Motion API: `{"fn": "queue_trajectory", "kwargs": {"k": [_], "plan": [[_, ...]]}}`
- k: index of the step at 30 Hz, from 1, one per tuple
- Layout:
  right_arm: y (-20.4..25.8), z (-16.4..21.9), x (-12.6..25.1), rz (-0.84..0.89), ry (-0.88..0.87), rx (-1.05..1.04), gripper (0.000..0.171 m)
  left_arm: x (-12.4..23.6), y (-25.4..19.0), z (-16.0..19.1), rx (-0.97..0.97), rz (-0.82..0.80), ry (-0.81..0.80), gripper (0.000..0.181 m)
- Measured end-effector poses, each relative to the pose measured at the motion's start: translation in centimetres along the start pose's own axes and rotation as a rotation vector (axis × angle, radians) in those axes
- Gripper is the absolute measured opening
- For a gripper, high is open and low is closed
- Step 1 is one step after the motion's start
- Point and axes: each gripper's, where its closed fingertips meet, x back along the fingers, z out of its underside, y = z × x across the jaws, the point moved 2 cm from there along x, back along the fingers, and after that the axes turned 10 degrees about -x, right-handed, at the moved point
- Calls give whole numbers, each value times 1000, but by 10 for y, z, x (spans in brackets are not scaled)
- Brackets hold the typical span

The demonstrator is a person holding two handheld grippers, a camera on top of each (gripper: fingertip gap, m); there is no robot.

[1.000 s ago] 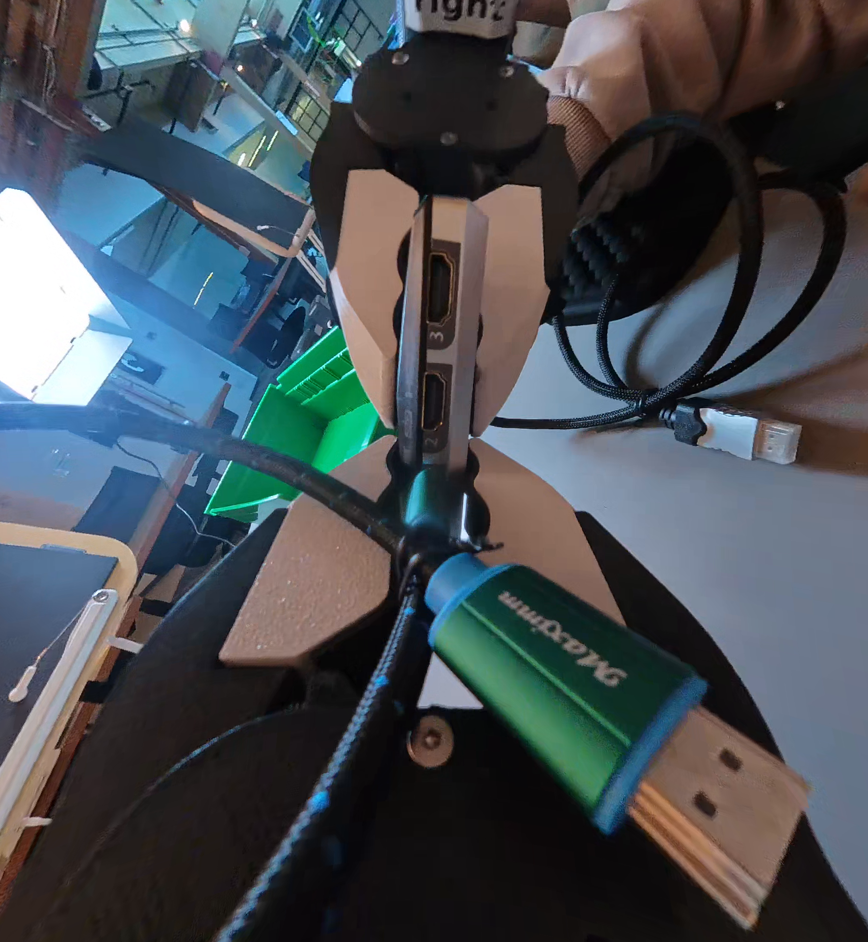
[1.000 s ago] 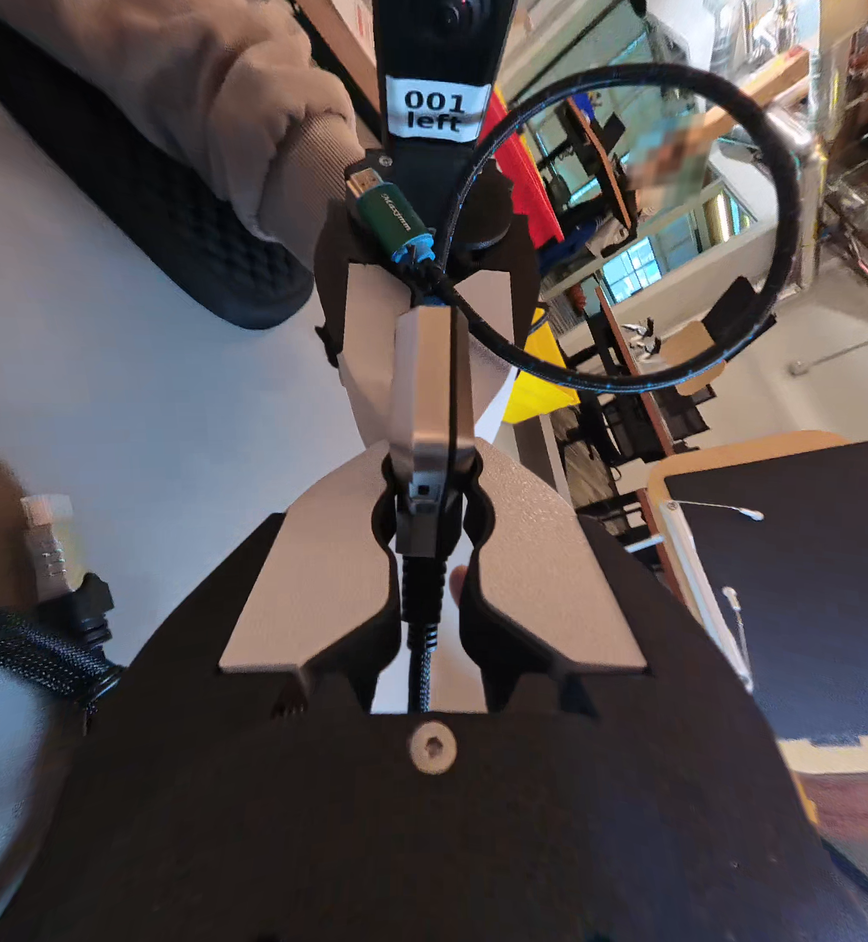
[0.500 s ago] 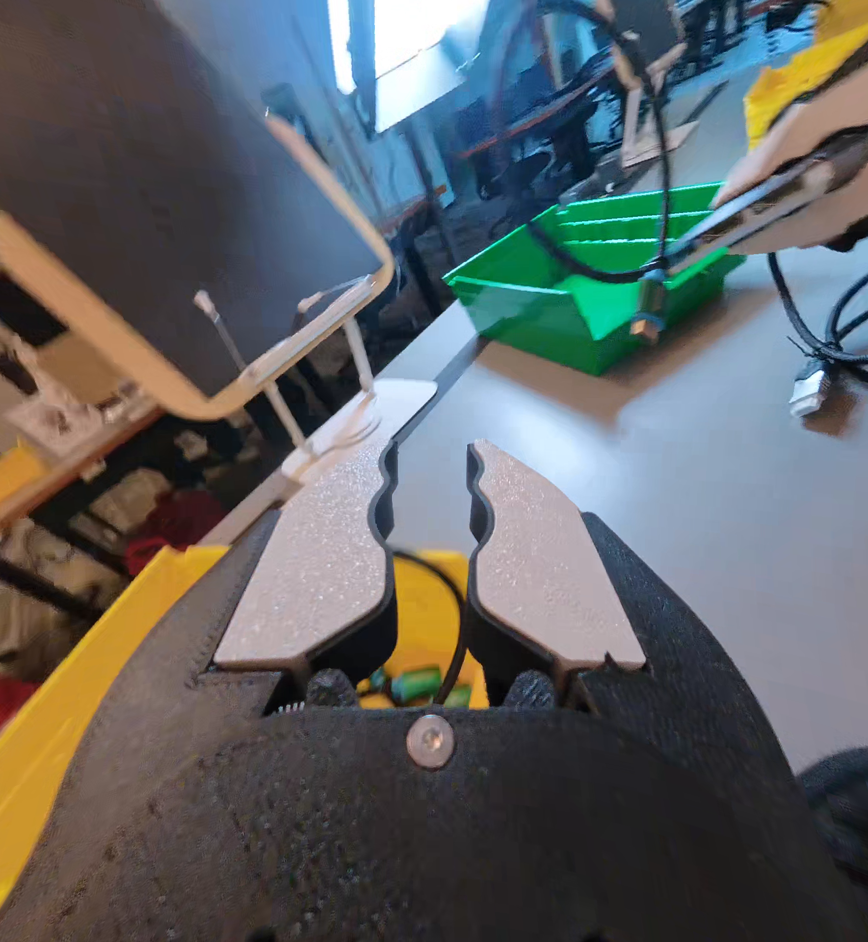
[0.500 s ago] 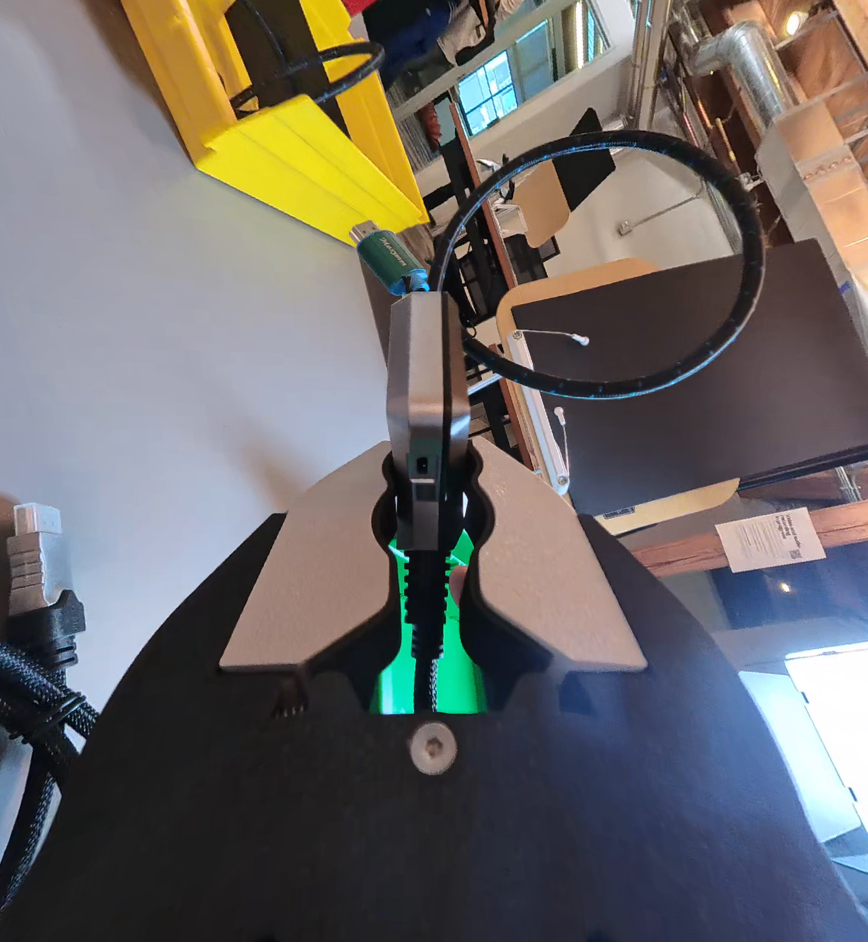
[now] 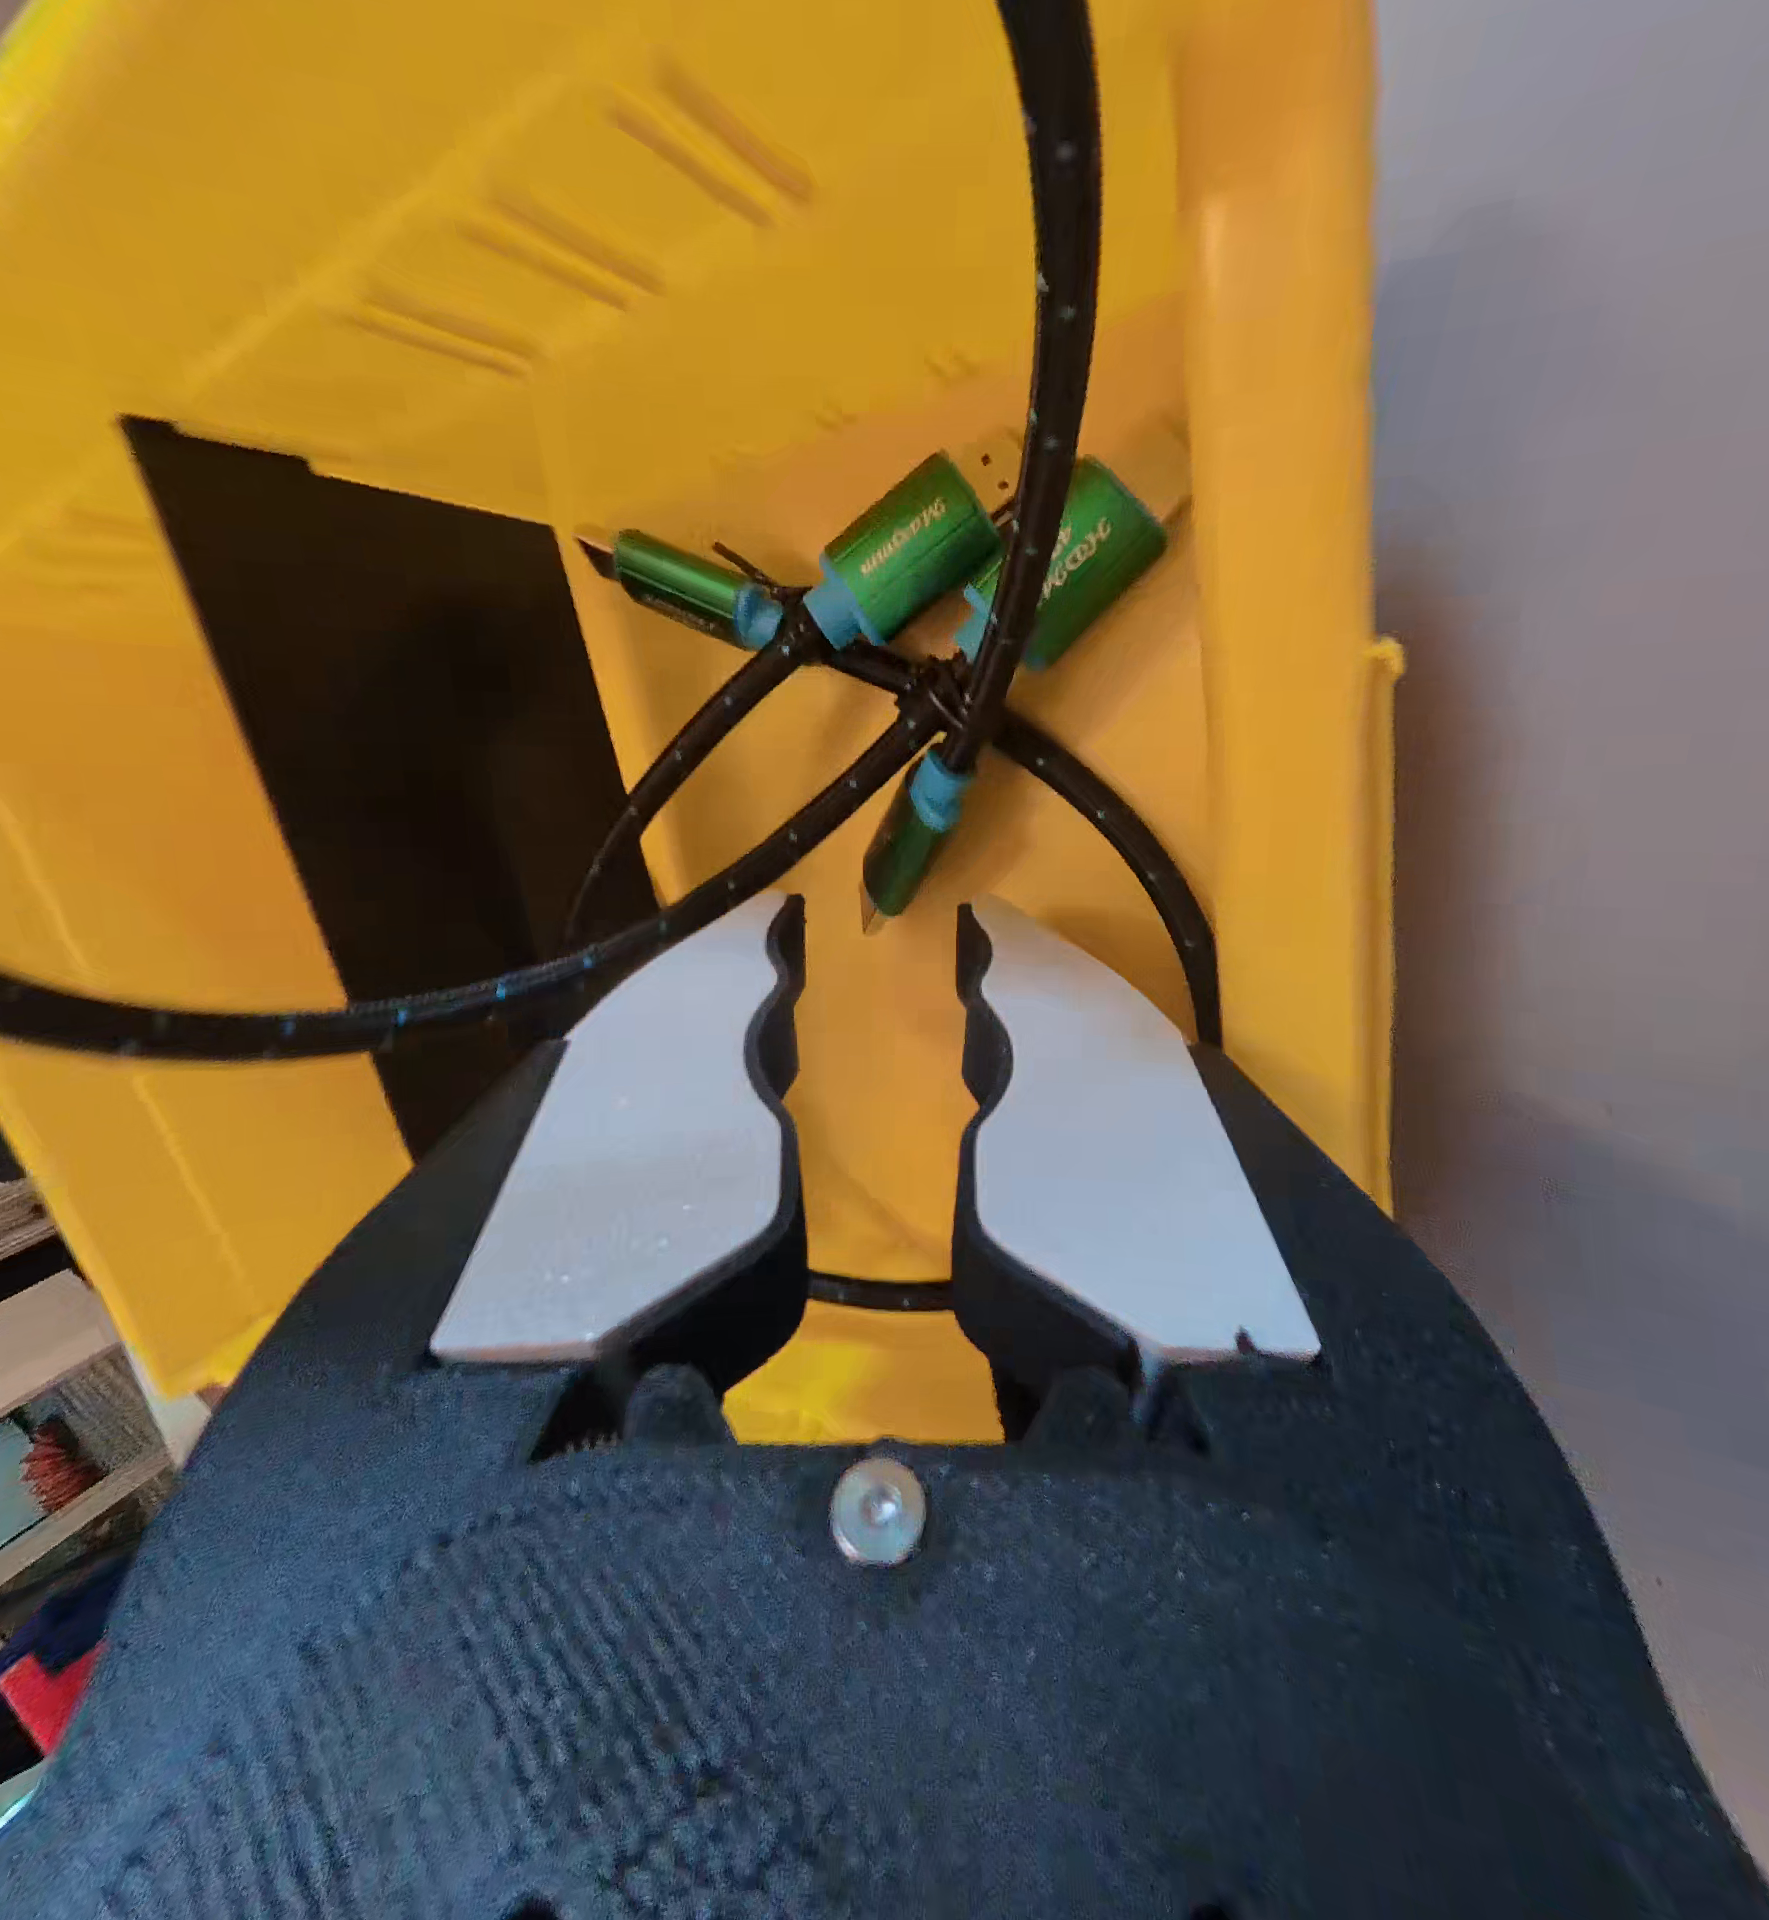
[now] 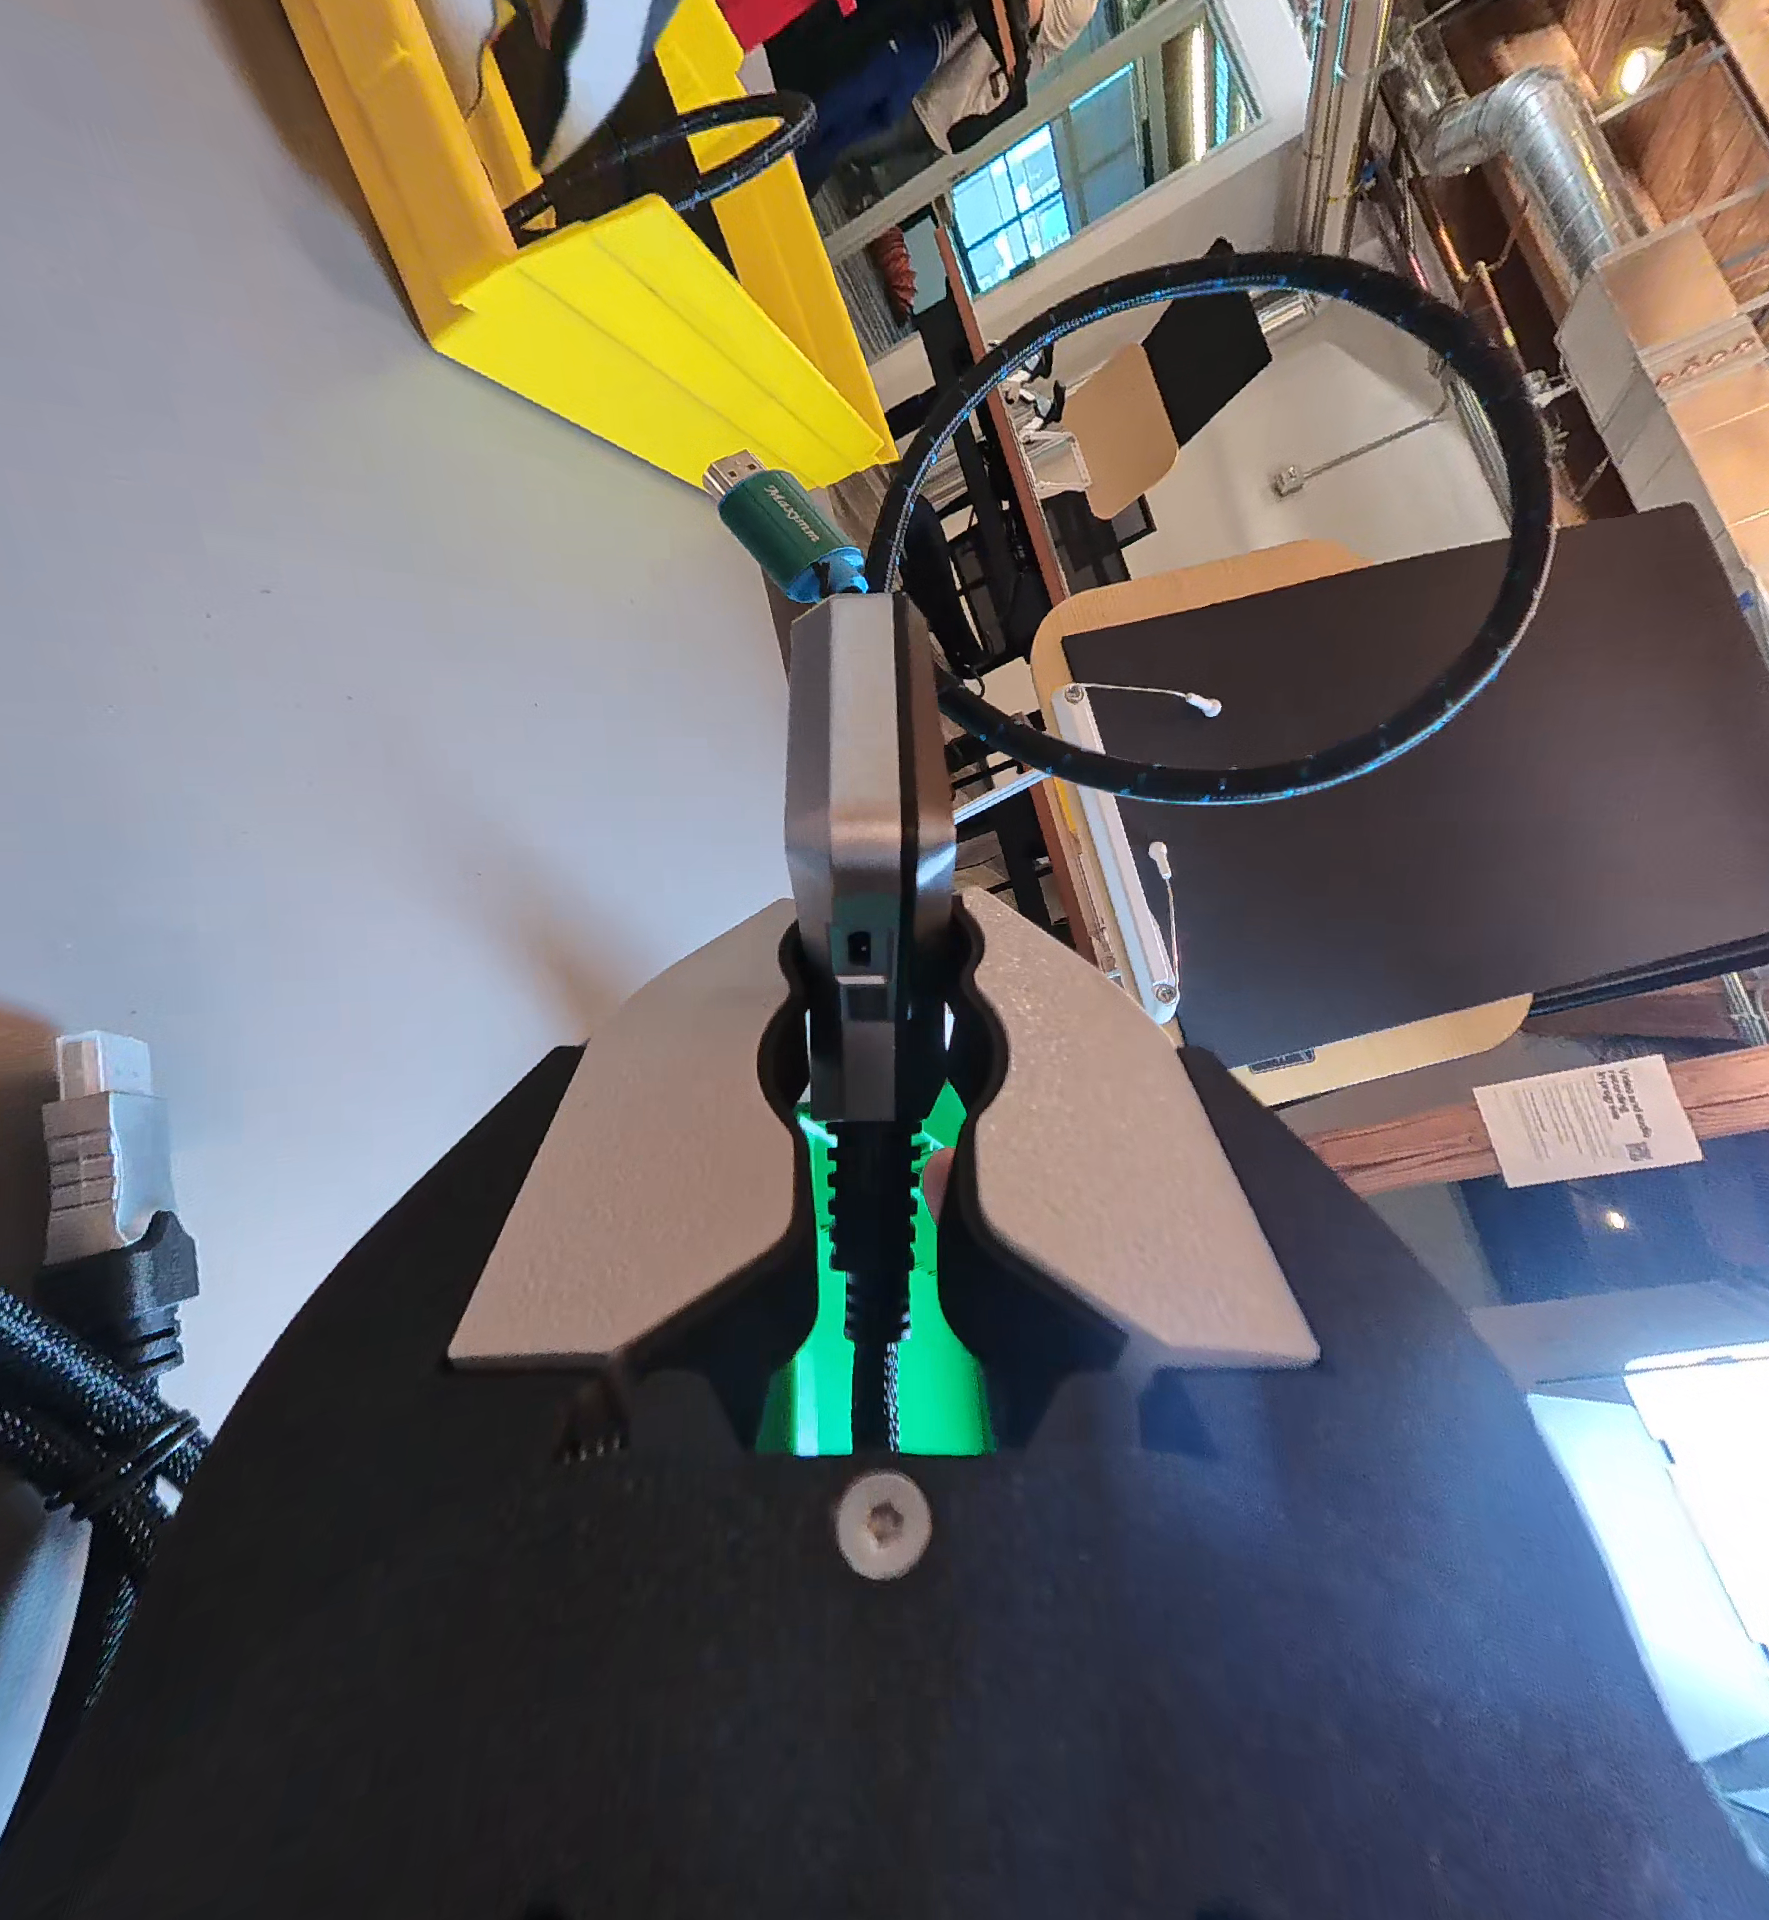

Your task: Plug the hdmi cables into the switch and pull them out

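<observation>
Left gripper (image 5: 880, 940) sits over the yellow bin (image 5: 236, 260), fingers apart with a moderate gap, nothing between them. Inside the bin: a tangle of black braided cables (image 5: 734, 883) with green plugs (image 5: 906, 551), bundled with a tie near the bin's right wall. One green plug (image 5: 911, 842) points down toward the gap between the fingertips, just beyond them, not touching as far as the view shows. One cable loop runs across the left finger (image 5: 631, 1132), another passes under the gripper

Right gripper (image 6: 880, 935) is clamped on the grey switch (image 6: 859, 748), held on edge, narrow side to the camera. Switch's own black lead (image 6: 875, 1278) runs back between the fingers. A braided cable (image 6: 1482, 582) loops from the switch's far end out right and back; its free green plug (image 6: 781, 530) sticks up just past the switch's top, not plugged in

White table (image 6: 288, 675) below. A silver plug (image 6: 101, 1132) on a coiled black cable (image 6: 38, 1413) lies at the left. Yellow bin (image 6: 651, 343) farther back on the table, green bin (image 6: 807, 1392) visible through the finger gap
</observation>
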Motion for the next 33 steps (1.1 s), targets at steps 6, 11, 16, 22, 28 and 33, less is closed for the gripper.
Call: {"fn": "queue_trajectory", "kwargs": {"k": [6,11,16,22,28,33], "plan": [[-3,3,2,1,-1,-25,22,-24,3,-4,-39,68,33,18],[-9,3,5,12,-13,-51,22,19,16,-16,120,48,-158,12],[-12,-3,6,3,-55,-117,22,109,36,-60,316,-53,-580,11],[-10,-7,7,13,-51,-96,22,129,27,-112,291,-126,-678,11],[-15,-2,8,22,-51,-121,22,156,31,-158,256,-153,-882,10],[-20,3,10,38,-37,-130,22,171,23,-198,235,-145,-1096,9]]}}
